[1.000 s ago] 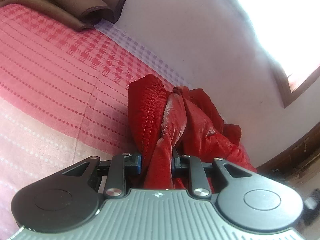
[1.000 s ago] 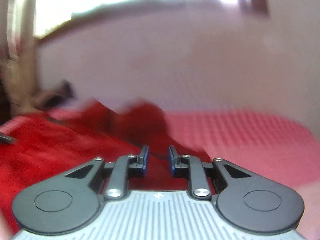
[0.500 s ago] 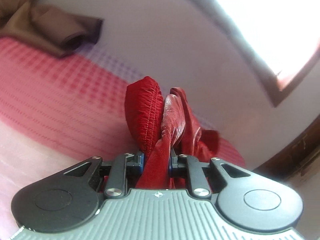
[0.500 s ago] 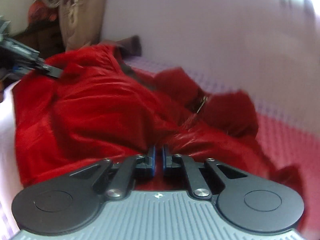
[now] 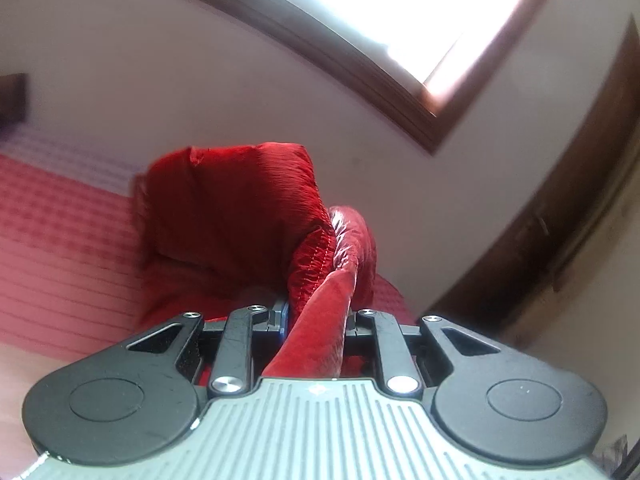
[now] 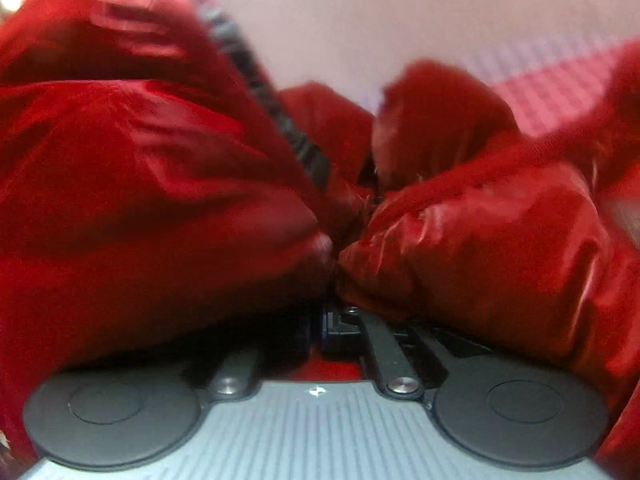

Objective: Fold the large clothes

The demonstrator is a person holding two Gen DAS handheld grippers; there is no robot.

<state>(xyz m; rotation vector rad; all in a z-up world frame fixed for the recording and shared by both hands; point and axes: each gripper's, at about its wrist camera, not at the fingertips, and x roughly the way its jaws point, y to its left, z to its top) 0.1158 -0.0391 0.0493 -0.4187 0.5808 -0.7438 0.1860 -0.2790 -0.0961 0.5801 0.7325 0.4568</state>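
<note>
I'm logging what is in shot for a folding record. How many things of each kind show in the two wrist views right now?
Shiny red padded garment: 1
Red and pink checked bedcover: 1
Brown wooden-framed window: 1
Black two-finger grippers, left gripper and right gripper, jaws shut on the garment: 2
Total: 5

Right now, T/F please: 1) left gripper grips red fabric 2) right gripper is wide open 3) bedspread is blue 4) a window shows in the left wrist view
1) True: the left gripper is clamped on a bunch of the red jacket.
2) False: the right gripper is shut, buried in jacket folds.
3) False: the bedspread is pink-red checked.
4) True: a bright window with a brown frame sits above the wall.
</note>
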